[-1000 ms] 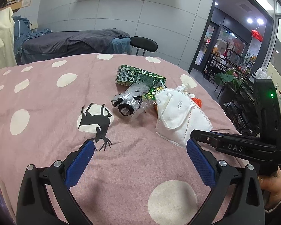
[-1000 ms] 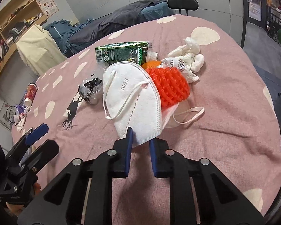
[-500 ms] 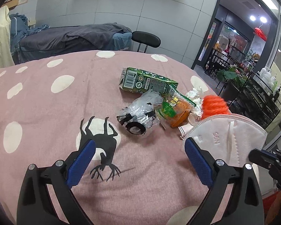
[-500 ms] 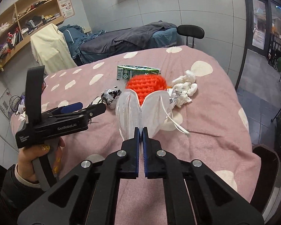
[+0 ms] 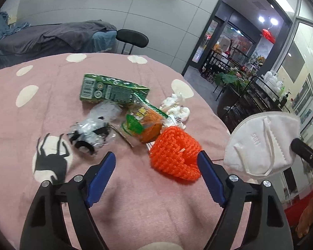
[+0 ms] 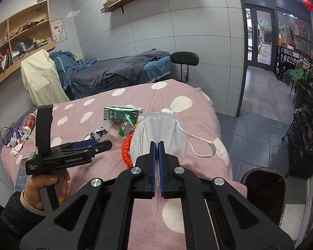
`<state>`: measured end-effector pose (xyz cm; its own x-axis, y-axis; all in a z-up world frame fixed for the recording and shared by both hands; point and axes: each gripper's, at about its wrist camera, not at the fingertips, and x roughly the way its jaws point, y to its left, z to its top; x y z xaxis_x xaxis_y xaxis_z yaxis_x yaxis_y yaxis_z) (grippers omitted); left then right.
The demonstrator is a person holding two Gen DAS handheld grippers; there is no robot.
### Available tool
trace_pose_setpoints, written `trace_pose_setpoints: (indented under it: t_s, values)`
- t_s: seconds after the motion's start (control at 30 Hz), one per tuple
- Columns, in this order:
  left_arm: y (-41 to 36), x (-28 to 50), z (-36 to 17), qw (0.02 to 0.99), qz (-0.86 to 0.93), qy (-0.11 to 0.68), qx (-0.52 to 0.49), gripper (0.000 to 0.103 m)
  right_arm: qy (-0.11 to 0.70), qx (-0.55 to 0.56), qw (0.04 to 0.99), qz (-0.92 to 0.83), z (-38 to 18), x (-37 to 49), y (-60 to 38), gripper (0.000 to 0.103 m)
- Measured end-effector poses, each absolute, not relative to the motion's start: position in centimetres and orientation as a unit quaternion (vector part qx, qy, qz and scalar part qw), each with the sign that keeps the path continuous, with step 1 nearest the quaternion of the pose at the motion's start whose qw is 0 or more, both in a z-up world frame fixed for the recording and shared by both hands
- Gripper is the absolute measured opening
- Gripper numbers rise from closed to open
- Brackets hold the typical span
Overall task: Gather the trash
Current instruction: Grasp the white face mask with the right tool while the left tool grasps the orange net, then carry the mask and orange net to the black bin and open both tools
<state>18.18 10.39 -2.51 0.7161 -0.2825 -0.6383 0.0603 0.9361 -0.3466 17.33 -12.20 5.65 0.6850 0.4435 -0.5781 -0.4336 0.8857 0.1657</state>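
Note:
My right gripper (image 6: 157,143) is shut on the edge of a white N95 mask (image 6: 158,127), which hangs in the air off the table's right side (image 5: 263,143). An orange mesh sleeve (image 5: 175,152) lies on the pink dotted tablecloth (image 5: 52,95). My left gripper (image 5: 156,158) hovers just in front of the sleeve with its jaws closing. The sleeve reaches partly between the jaws, by the right finger, and the pads do not press it. Behind it lie a green carton (image 5: 112,91), a clear plastic wrapper (image 5: 94,129), an orange-green snack packet (image 5: 144,125) and crumpled tissue (image 5: 175,108).
A dark trash bin (image 6: 263,189) stands on the floor by the table's right edge. A red cup (image 6: 29,123) and cables lie at the table's far left. A black chair (image 6: 184,59) and a blanket-covered couch (image 6: 119,70) stand behind the table.
My right gripper closed on the mask and lifted it off the table to the right, uncovering the orange mesh sleeve. My left gripper moved toward the pile and its jaws narrowed.

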Motion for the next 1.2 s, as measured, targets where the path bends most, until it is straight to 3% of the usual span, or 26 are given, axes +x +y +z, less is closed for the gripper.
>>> trace_pose_setpoints:
  t_s: [0.17, 0.43, 0.9, 1.2]
  values:
    - [7.0, 21.4, -4.5, 0.886, -0.135, 0.418, -0.149, 0.066, 0.31, 0.018, 0.926, 0.213, 6.1, 17.5, -14.3, 0.004]
    - [5.3, 22.6, -5.1, 0.884, -0.11, 0.434, -0.137, 0.013, 0.31, 0.037, 0.932, 0.185, 5.3, 17.3, -17.5, 0.004]
    - [1.0, 18.0, -0.1, 0.904, -0.177, 0.365, -0.134, 0.01, 0.319, 0.082, 0.937, 0.114, 3.1, 18.3, -24.3, 0.004]
    - [-4.4, 18.6, 0.6, 0.898, -0.227, 0.361, -0.11, 0.01, 0.342, 0.12, 0.932, 0.024, 0.0, 18.8, -31.9, 0.004]
